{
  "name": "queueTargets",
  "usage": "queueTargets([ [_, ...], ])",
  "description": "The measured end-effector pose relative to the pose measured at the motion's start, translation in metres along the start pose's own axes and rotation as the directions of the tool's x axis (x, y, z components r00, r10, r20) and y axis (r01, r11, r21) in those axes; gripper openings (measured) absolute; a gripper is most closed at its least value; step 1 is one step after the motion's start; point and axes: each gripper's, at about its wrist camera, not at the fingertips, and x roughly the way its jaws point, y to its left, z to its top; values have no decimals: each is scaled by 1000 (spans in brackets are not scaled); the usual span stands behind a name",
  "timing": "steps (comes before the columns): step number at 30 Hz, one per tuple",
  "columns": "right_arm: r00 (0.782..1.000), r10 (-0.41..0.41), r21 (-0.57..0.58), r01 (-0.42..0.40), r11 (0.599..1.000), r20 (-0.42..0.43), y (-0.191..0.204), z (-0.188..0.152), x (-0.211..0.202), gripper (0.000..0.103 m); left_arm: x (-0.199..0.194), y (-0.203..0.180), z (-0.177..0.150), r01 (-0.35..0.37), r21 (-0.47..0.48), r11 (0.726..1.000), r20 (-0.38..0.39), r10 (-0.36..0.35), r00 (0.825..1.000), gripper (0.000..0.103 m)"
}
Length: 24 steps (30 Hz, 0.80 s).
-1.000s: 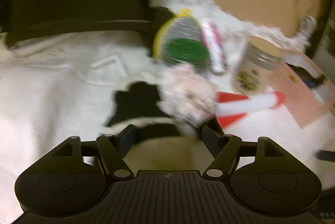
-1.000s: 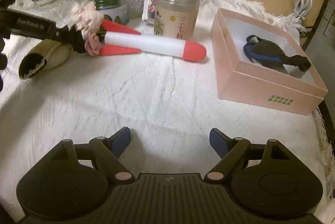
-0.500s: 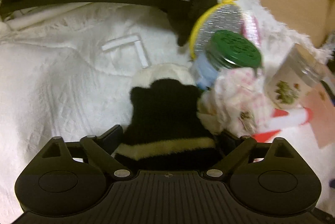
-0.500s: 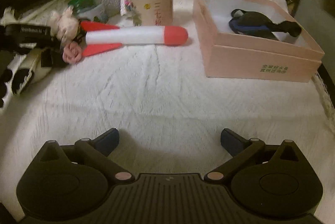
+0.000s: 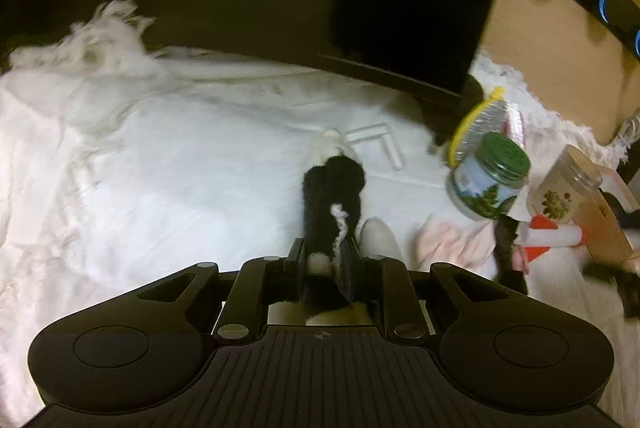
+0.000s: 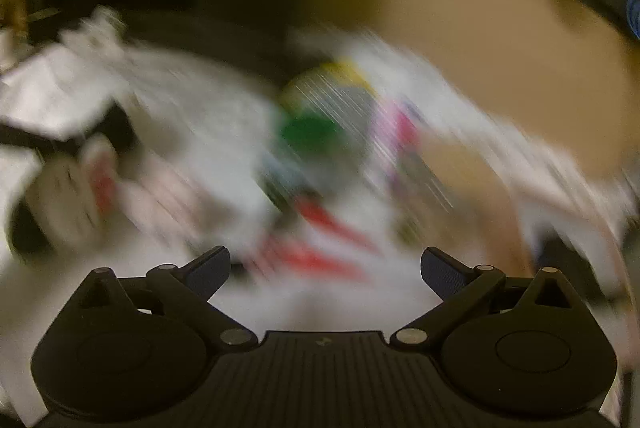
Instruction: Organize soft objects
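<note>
My left gripper (image 5: pixel 325 256) is shut on a black and white plush toy (image 5: pixel 333 196), which sticks out forward above the white cloth (image 5: pixel 160 168). A pink floral soft piece (image 5: pixel 452 242) lies to its right, next to a red and white plush rocket (image 5: pixel 554 238). My right gripper (image 6: pixel 325 270) is open and empty; its view is heavily blurred, with the rocket's red fins (image 6: pixel 316 248) just ahead of the fingers.
A green-lidded jar (image 5: pixel 490 180), a yellow-rimmed silver pouch (image 5: pixel 478 124) and a tan-lidded canister (image 5: pixel 564 188) stand at the right. A pink box (image 5: pixel 608 224) is at the far right. A dark panel (image 5: pixel 412 8) rises behind the cloth.
My left gripper has closed on the black and white plush and pulled it away from the jars. My right gripper has swung left toward the rocket and jars, still open.
</note>
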Motion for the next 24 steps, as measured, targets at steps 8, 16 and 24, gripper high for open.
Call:
queueTargets([
  [8, 995, 42, -4, -42, 999, -86, 76, 94, 131, 49, 13, 48, -10, 63, -83, 995, -73, -69, 995, 27],
  [16, 980, -56, 13, 60, 998, -190, 94, 110, 216, 27, 10, 57, -16, 107, -102, 989, -72, -115, 991, 28],
  [24, 984, 40, 43, -33, 999, -172, 91, 88, 146, 12, 13, 49, -11, 164, -96, 982, -93, -173, 981, 28],
])
